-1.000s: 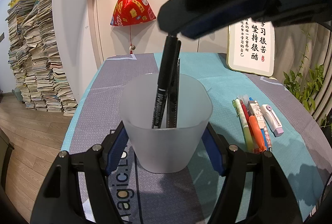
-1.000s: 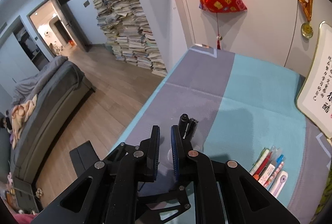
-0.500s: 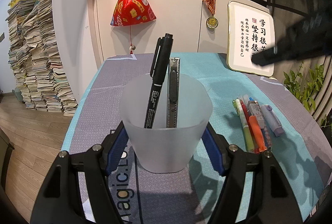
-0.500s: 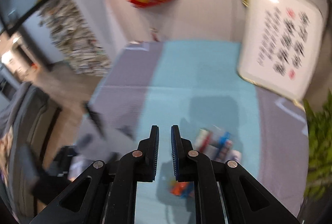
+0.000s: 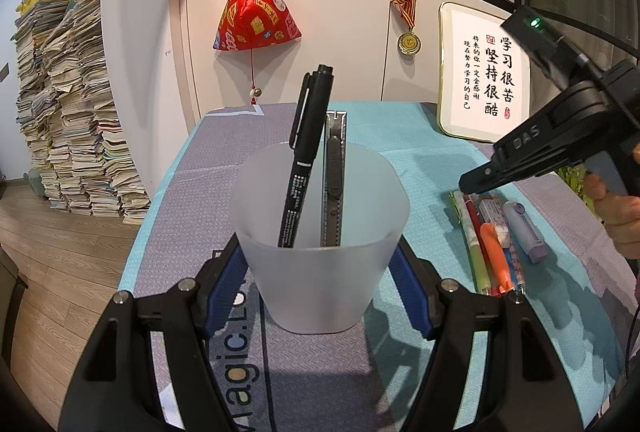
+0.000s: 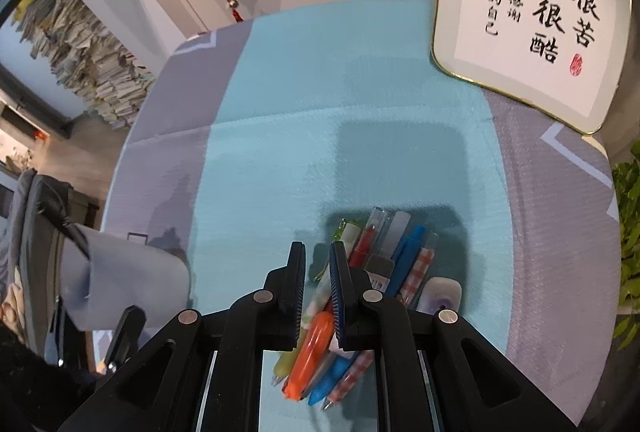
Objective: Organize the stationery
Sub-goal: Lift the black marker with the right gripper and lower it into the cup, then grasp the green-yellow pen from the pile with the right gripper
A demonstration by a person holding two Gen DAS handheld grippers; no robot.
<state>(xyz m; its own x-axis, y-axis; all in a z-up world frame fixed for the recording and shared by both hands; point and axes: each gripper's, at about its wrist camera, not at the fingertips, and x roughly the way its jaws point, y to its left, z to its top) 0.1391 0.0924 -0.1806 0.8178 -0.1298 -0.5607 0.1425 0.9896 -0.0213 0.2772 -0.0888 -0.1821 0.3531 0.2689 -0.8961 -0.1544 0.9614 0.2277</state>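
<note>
Frosted plastic cup (image 5: pixel 320 272), woven tablecloth (image 6: pixel 280 151)

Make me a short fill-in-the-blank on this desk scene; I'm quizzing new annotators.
1. The left gripper clamps a frosted ___.
2. Inside it stand a black marker and a utility ___.
3. The right gripper hovers over the loose pens, holding ___.
4. The orange highlighter lies on the ___ cloth.

Answers: cup; knife; nothing; teal

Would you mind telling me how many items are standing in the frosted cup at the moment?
2. A black marker leans left of centre in the frosted cup, and a grey utility knife stands just right of it. Anything shorter lying at the bottom would be hidden.
</note>
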